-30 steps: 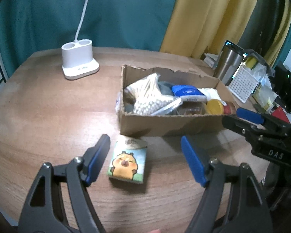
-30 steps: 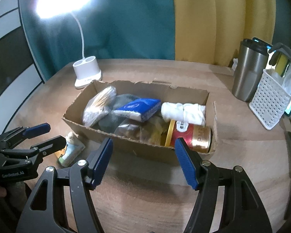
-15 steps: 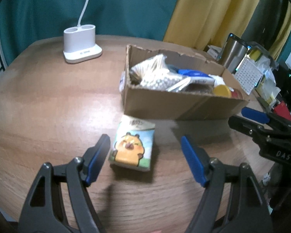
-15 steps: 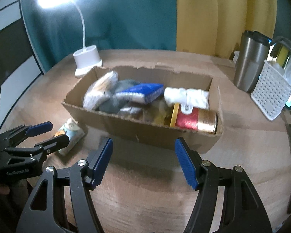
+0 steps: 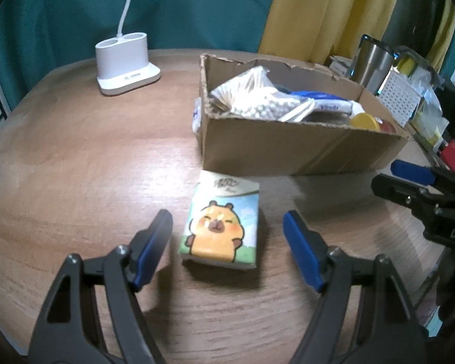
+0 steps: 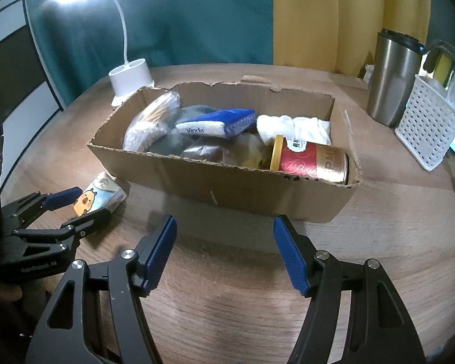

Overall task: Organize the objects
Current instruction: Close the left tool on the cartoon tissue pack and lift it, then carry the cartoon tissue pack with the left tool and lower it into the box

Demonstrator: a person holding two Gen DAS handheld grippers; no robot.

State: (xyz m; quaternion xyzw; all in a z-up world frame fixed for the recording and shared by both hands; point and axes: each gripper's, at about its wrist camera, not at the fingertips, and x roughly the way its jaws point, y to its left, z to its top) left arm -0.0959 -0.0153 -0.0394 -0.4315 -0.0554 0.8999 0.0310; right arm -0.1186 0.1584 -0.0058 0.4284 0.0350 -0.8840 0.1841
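Observation:
A small tissue pack (image 5: pixel 223 223) with a cartoon bear lies flat on the wooden table, just in front of a torn cardboard box (image 5: pixel 291 148). My left gripper (image 5: pixel 227 247) hovers open around the pack, its blue pads apart from both sides. From the right wrist view the same pack (image 6: pixel 101 197) shows between the left gripper's fingers (image 6: pixel 62 197). My right gripper (image 6: pixel 224 250) stands open over bare table in front of the box (image 6: pixel 227 182). The box holds a cotton swab bag (image 6: pixel 150 121), a blue Vinda pack (image 6: pixel 218 123), a white cloth (image 6: pixel 294 127) and a red can (image 6: pixel 311 160).
A white lamp base (image 5: pixel 126 59) with a cord stands at the back left. At the right are a steel tumbler (image 6: pixel 392 75) and a white perforated basket (image 6: pixel 429 124) amid clutter. Teal and yellow curtains hang behind the round table.
Both grippers have sunk toward the table. The tissue pack now lies further in between the left gripper's fingers, and the box looks lower and nearer in both views.

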